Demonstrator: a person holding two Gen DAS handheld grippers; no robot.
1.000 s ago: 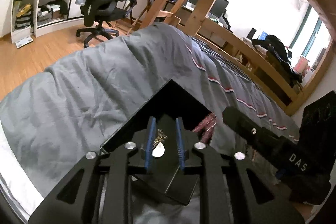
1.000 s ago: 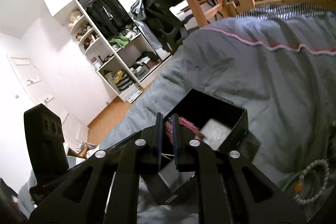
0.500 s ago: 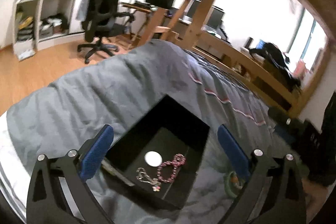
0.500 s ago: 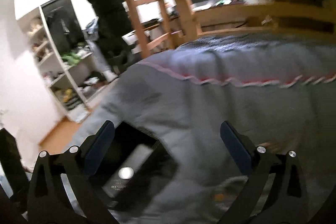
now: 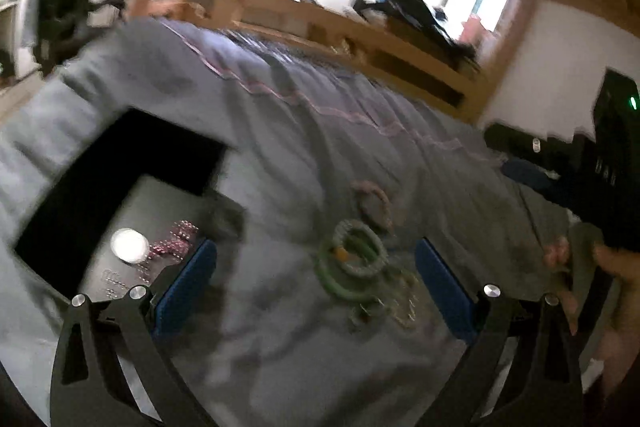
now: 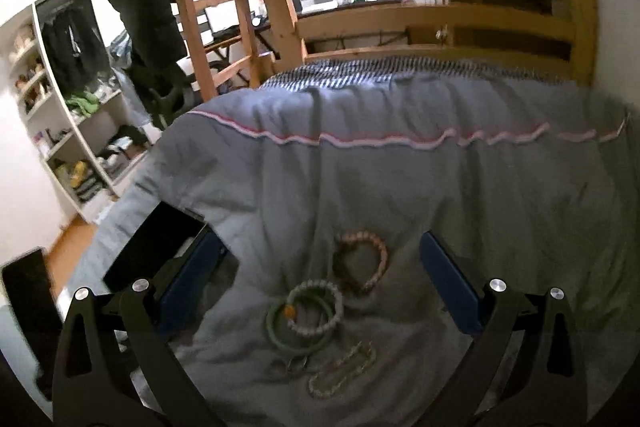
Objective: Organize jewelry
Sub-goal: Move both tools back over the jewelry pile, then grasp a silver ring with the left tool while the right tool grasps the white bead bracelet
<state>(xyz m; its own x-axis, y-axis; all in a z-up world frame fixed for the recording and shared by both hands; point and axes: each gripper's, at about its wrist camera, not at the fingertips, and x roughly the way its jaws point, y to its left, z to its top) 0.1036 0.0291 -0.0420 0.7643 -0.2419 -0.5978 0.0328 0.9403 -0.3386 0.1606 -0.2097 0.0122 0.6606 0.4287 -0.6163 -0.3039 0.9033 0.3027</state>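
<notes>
A black box (image 5: 72,195) lies on the grey duvet (image 6: 400,179), with a pink bead bracelet (image 5: 176,239) and a thin chain (image 5: 120,279) lying inside it. To its right sits a small pile: a green bangle (image 6: 272,323), a white bead bracelet (image 6: 316,283), a pink-and-brown bracelet (image 6: 382,259) and a pale chain (image 6: 344,375). My left gripper (image 5: 316,279) is open and empty, hovering over the pile with the box at its left finger. Above the same pile my right gripper (image 6: 320,275) also stands open and empty; the box (image 6: 152,247) is partly hidden behind its left finger.
A wooden bed frame (image 6: 440,23) and ladder (image 6: 208,7) rise behind the duvet. White shelves (image 6: 60,131) stand at the left. In the left wrist view a hand (image 5: 616,287) and the other gripper's black body (image 5: 580,167) fill the right edge.
Both grippers opened wide and let go of the pink bracelet and the chain, which now lie in the box. Both then swung right from the box to the jewelry pile.
</notes>
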